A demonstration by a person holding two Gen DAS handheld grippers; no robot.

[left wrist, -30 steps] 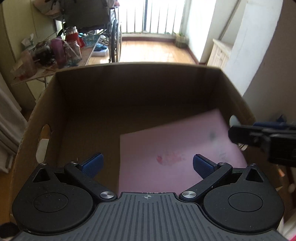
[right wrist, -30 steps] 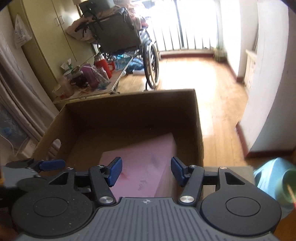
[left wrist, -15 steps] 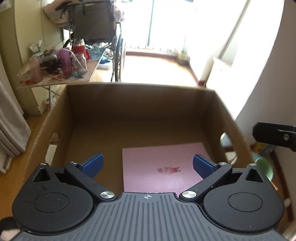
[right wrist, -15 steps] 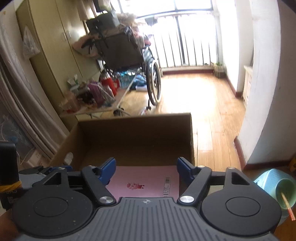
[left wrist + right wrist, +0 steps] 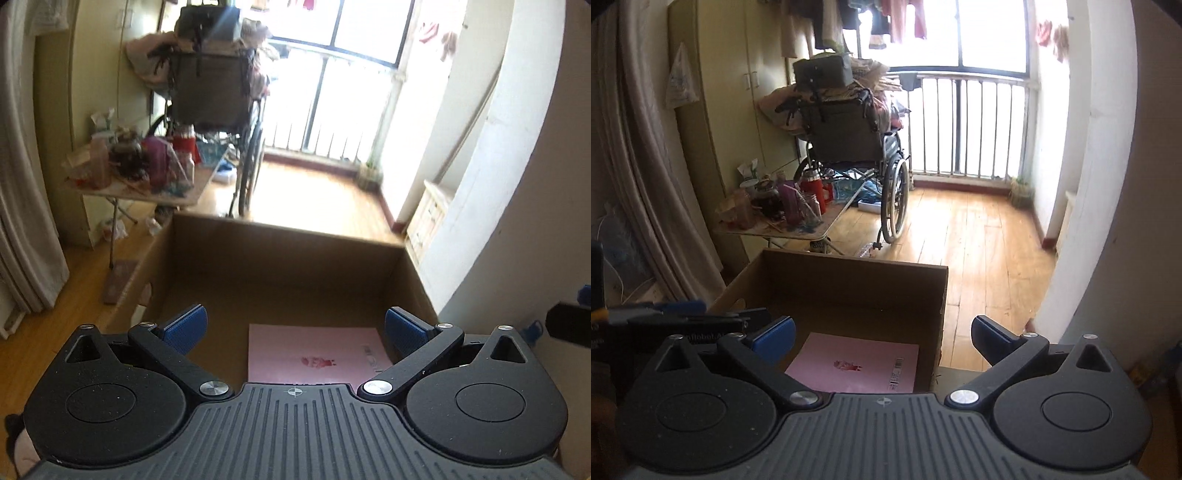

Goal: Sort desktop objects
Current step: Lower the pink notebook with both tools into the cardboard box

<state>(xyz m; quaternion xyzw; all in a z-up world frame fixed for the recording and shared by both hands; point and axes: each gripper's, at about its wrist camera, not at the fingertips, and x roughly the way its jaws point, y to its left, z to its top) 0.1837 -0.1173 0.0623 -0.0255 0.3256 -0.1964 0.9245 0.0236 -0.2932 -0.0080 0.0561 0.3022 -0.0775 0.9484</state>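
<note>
A pink booklet (image 5: 317, 358) lies flat on the bottom of an open cardboard box (image 5: 280, 236). It also shows in the right wrist view (image 5: 855, 365), inside the same box (image 5: 857, 262). My left gripper (image 5: 295, 328) is open and empty, held above the near side of the box. My right gripper (image 5: 882, 332) is open and empty, also above the box's near side. The left gripper's body (image 5: 683, 321) shows at the left edge of the right wrist view.
A wheelchair (image 5: 849, 147) piled with clothes stands by the balcony railing. A folding table (image 5: 783, 218) with bottles and jars stands left of it. A curtain (image 5: 646, 166) hangs on the left. A white wall (image 5: 517, 184) rises on the right.
Both grippers have risen and drawn back from the box, so the room beyond shows more. The pink booklet lies still in the box. The right gripper's fingers have spread wider.
</note>
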